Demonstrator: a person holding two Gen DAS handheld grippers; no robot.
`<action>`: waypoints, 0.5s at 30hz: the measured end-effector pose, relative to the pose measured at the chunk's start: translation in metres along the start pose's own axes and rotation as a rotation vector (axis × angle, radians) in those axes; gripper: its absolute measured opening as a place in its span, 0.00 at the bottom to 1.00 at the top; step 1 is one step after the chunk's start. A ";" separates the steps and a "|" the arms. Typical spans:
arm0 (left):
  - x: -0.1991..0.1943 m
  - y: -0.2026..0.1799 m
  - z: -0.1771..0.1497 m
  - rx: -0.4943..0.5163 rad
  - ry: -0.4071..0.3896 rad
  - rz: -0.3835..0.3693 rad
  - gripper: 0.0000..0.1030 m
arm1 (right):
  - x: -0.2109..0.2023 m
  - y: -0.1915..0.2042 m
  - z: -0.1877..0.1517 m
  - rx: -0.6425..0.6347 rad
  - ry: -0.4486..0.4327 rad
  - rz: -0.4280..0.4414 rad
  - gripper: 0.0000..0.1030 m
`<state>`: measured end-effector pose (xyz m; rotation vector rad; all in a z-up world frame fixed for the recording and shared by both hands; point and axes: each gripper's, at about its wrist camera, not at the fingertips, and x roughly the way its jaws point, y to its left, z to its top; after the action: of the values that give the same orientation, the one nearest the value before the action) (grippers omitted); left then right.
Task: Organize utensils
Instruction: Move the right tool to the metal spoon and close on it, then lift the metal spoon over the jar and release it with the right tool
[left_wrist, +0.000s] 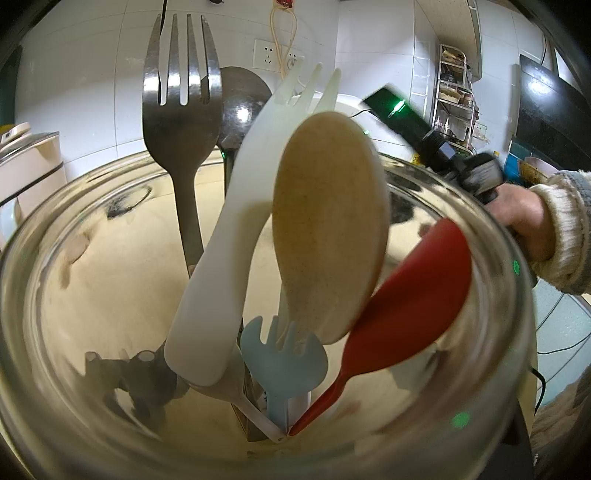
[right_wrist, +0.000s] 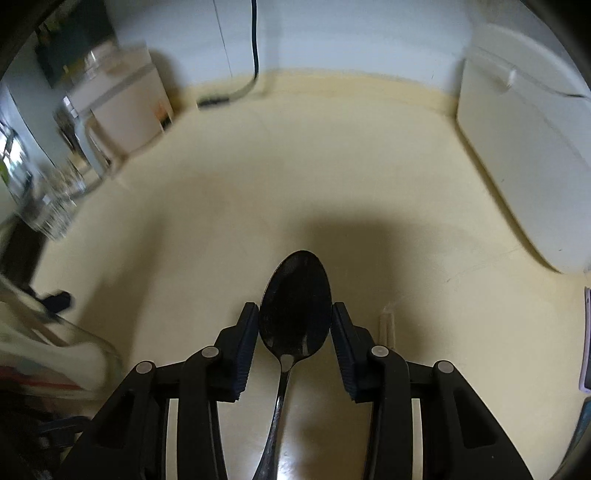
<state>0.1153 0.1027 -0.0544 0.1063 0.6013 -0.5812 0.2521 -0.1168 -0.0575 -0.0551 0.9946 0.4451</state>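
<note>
In the left wrist view a glass jar (left_wrist: 55, 229) fills the frame, very close to the camera. It holds a metal fork (left_wrist: 181, 122), a metal spoon (left_wrist: 240, 103), a white plastic fork (left_wrist: 236, 229), a beige spoon (left_wrist: 328, 221), a red spoon (left_wrist: 402, 314) and a small blue fork (left_wrist: 284, 362). My left gripper's fingers are hidden by the jar. The right-hand gripper's body (left_wrist: 443, 147) shows beyond the rim. In the right wrist view my right gripper (right_wrist: 294, 317) has its fingers (right_wrist: 247, 332) either side of a dark metal spoon (right_wrist: 295, 306) over the cream counter (right_wrist: 314, 166).
A white appliance (right_wrist: 524, 158) stands at the counter's right. A white container (right_wrist: 125, 107) and glassware (right_wrist: 55, 206) stand at the left. A black cable (right_wrist: 255, 44) runs down the tiled wall. The jar's rim (right_wrist: 74, 332) shows at lower left.
</note>
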 end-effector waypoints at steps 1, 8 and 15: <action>0.000 0.000 0.000 0.000 0.000 0.000 0.90 | -0.009 0.000 -0.001 0.000 -0.027 0.004 0.39; 0.000 0.001 0.000 0.000 0.000 0.000 0.90 | -0.054 0.014 -0.004 -0.017 -0.159 -0.006 0.39; 0.000 0.002 0.000 0.000 0.000 0.000 0.90 | -0.087 0.024 0.009 0.000 -0.267 0.032 0.39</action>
<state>0.1162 0.1044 -0.0540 0.1060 0.6017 -0.5816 0.2100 -0.1221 0.0225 0.0201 0.7338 0.4688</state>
